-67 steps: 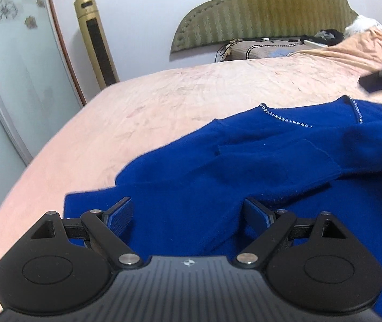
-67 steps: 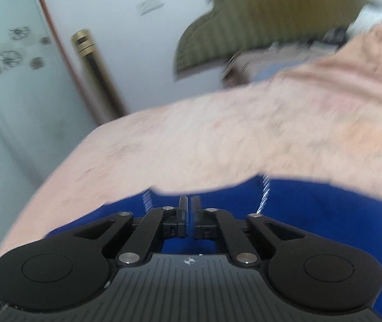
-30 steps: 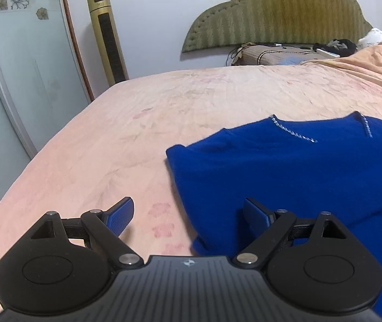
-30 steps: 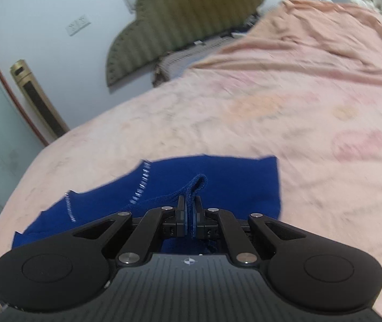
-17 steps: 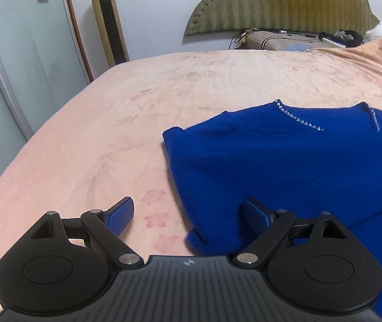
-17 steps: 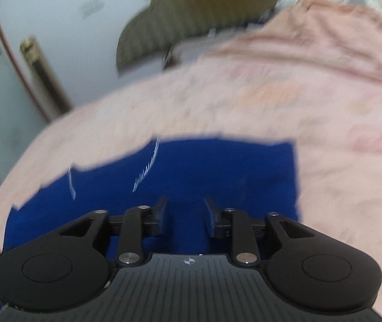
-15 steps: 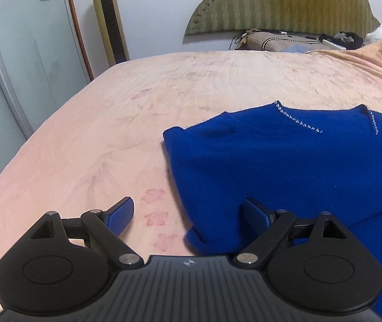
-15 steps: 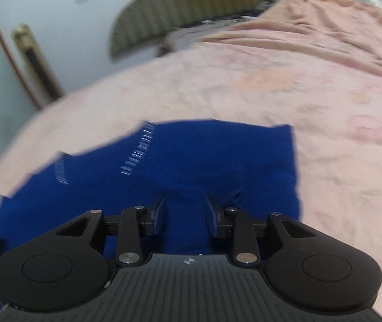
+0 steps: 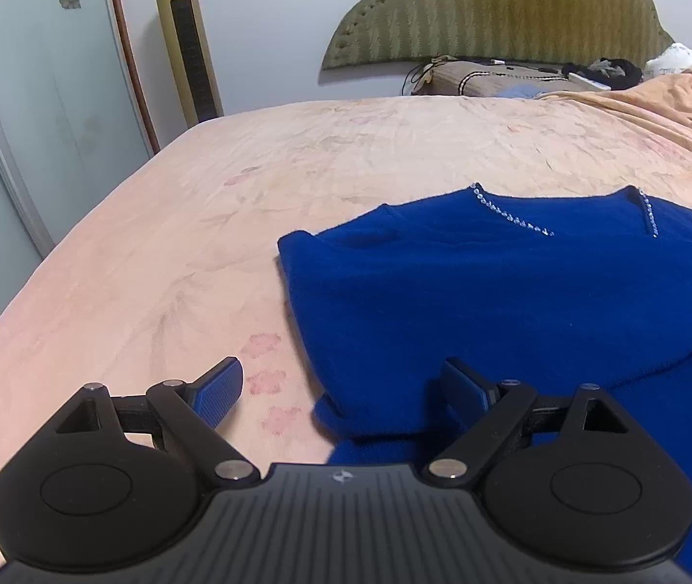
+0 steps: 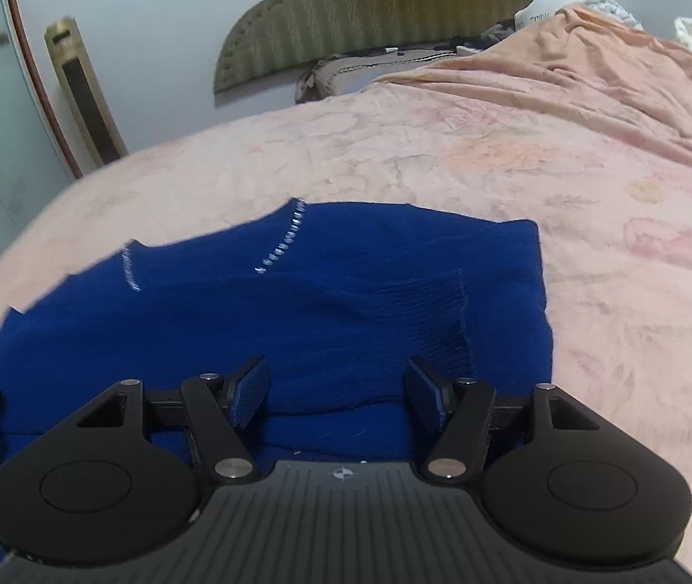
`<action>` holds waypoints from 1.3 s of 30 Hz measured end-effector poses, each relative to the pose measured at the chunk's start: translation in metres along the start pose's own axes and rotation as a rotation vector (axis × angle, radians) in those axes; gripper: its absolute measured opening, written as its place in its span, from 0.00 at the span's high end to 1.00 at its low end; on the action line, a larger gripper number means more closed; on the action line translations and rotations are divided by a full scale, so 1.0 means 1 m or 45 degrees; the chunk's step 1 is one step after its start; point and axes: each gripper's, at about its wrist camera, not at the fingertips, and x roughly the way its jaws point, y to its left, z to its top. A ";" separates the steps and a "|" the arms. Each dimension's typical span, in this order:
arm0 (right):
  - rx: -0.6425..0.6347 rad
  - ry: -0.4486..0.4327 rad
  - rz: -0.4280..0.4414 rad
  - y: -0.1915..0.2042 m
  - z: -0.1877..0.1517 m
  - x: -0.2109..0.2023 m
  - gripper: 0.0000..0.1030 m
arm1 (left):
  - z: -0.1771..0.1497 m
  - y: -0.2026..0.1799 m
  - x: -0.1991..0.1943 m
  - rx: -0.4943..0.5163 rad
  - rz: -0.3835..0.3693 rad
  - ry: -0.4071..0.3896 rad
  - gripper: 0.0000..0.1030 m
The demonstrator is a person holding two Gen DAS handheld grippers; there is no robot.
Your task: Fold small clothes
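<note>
The right gripper (image 10: 337, 395) hung over the near part of a blue sweater (image 10: 297, 311); its jaws had just been opening and stood well apart, with fabric showing below the gap but neither blue pad pressing on it. The left gripper (image 9: 341, 389) was spread wide and held nothing; its right finger hovered over the sweater's near left corner and its left finger over bare bedspread (image 9: 161, 253).

The sweater lay flat on the pink flowered bedspread, both sleeves folded in across the body, a ribbed cuff (image 10: 424, 311) lying just beyond the right gripper. A row of small shiny stones edged its neckline (image 9: 511, 216) on the far side.

At the far end stood an olive padded headboard (image 9: 492, 9), with a brown cushion (image 9: 487, 80) at its foot. To the far left stood a gold tower fan (image 9: 188, 44) and a frosted glass door (image 9: 29, 97) with flower stickers. No writing could be read; a small emblem on each gripper body was too small to make out.
</note>
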 end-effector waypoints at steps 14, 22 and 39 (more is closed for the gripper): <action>-0.135 -0.010 -0.014 0.008 -0.040 -0.047 0.28 | -0.035 -0.005 -0.032 -0.104 -0.181 0.089 0.13; -0.321 0.022 -0.112 0.032 -0.082 -0.051 0.08 | -0.062 -0.024 -0.046 -0.006 -0.167 0.068 0.10; -0.320 -0.030 -0.111 0.031 -0.098 -0.055 0.00 | -0.086 -0.022 -0.052 -0.029 -0.143 -0.042 0.01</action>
